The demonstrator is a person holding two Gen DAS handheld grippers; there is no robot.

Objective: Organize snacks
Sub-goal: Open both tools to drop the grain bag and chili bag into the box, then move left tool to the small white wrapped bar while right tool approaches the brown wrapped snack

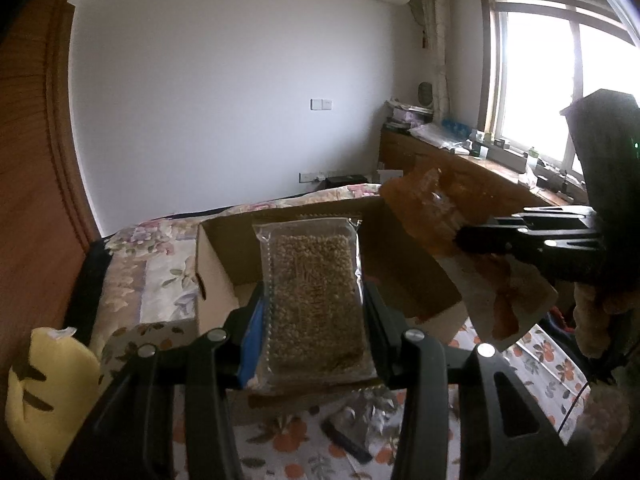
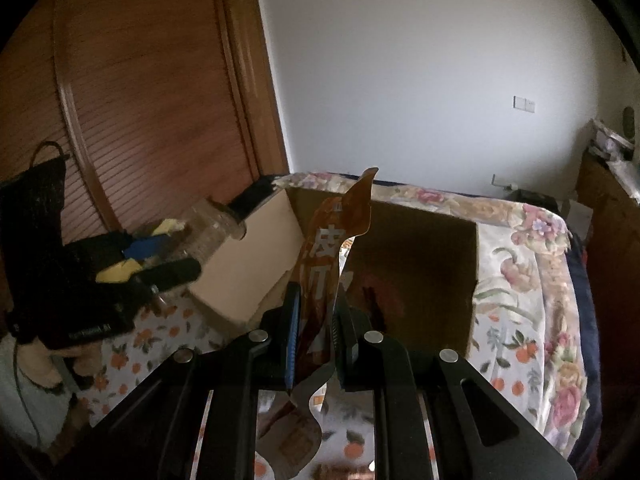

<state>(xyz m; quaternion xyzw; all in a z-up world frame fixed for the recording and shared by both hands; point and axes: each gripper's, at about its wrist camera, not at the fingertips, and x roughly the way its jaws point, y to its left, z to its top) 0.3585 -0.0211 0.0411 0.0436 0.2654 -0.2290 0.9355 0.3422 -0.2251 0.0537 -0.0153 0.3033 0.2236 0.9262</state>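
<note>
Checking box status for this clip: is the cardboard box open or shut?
Open. The cardboard box has no lid over it; its dark inside shows and one flap stands up.

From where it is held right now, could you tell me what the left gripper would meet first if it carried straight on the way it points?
Most likely the open cardboard box on the bed: the left gripper, shut on the clear grain packet, points down toward the box's inside, with nothing visibly between, though depth is hard to judge.
</note>
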